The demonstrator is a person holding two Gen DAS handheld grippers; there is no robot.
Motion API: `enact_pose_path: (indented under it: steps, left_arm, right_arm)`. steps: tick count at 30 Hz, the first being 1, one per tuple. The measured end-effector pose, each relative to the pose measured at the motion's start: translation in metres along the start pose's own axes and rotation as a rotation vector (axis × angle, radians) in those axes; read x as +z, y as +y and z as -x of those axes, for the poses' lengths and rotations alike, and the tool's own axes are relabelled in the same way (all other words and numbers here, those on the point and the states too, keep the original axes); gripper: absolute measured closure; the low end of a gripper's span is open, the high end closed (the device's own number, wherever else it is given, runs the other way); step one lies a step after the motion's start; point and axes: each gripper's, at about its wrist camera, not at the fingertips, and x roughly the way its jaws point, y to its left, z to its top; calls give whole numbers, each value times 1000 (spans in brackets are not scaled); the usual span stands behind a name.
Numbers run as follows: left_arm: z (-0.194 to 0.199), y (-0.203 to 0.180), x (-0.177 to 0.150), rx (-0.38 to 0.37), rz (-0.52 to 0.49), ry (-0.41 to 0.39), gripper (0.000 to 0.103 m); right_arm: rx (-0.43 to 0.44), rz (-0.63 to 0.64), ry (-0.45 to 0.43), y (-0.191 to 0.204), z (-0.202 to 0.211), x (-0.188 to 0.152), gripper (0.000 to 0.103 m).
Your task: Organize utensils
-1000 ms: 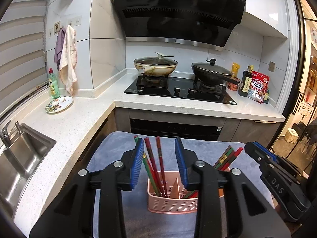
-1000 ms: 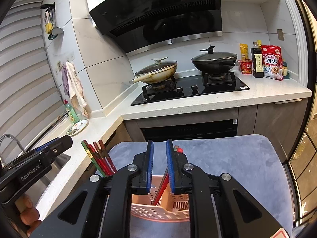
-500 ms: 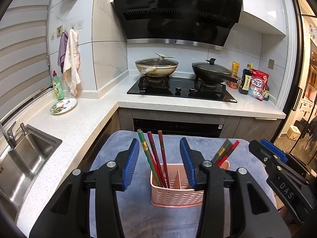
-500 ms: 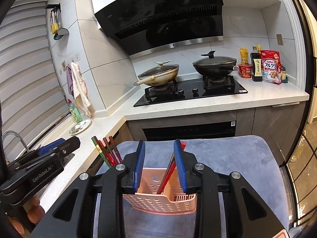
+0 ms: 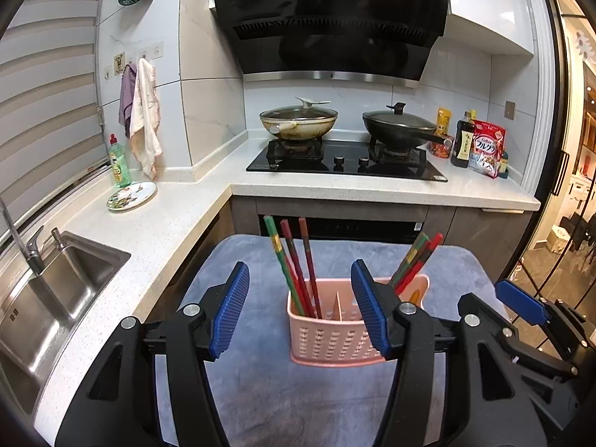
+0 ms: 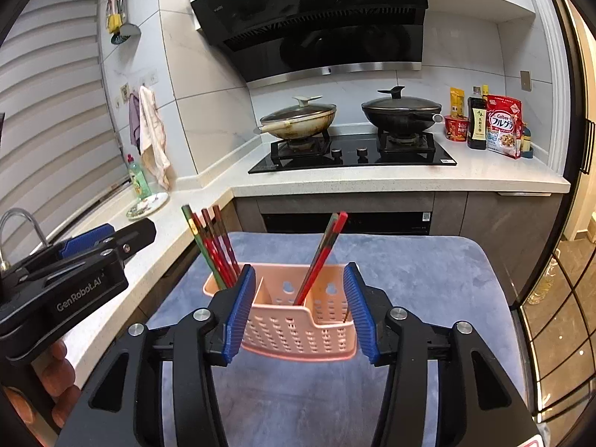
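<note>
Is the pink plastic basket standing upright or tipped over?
Upright. The pink perforated plastic basket sits flat on the blue-grey cloth, opening upward, with chopsticks leaning inside.

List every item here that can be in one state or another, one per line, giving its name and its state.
left gripper: jaws opening, nothing held
right gripper: jaws opening, nothing held
pink caddy: upright on the grey mat
left chopsticks: standing in the caddy's left compartment
right chopsticks: leaning in its right compartment
beige pan: lidded
black wok: lidded
</note>
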Motion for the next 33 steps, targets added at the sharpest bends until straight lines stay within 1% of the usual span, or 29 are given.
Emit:
enact_pose_path:
  steps: [1, 3, 5, 8, 10, 13, 15, 18, 22, 28, 30, 33]
  left_arm:
    - [1, 0, -3, 6, -3, 4, 48]
    - [4, -1, -8, 18, -8, 9, 43]
    - [6, 0, -13, 29, -12, 10, 39]
    - [8, 0, -21, 36, -21, 20, 37]
    - [9, -1, -26, 42, -27, 29, 34]
    - [12, 0, -32, 69, -27, 28, 25]
    - [15, 3, -36, 77, -17, 27, 17]
    - [16, 4, -43, 85, -18, 35, 16]
    - [15, 4, -52, 93, -29, 55, 16]
    - [14, 4, -64, 103, -37, 74, 12]
    - [14, 3, -67, 110, -43, 77, 10]
    - [13, 1, -72, 110, -46, 91, 10]
  right_arm:
    - [-5, 6, 3, 1, 2, -4, 51]
    - [-15, 12, 7, 3, 5, -9, 45]
    - [-19, 16, 12, 4, 9, -14, 42]
    - [-20, 20, 19, 6, 13, -21, 36]
    - [-19, 22, 25, 6, 16, -25, 33]
    - [-24, 24, 36, 7, 19, -29, 29]
    - [-30, 21, 40, 5, 21, -32, 24]
    - [-35, 19, 47, 4, 23, -36, 19]
    - [-48, 24, 69, 3, 23, -42, 19]
    - [-57, 10, 109, 0, 20, -51, 18]
    - [-65, 19, 108, -1, 21, -53, 18]
    - [-89, 29, 102, 0, 22, -57, 18]
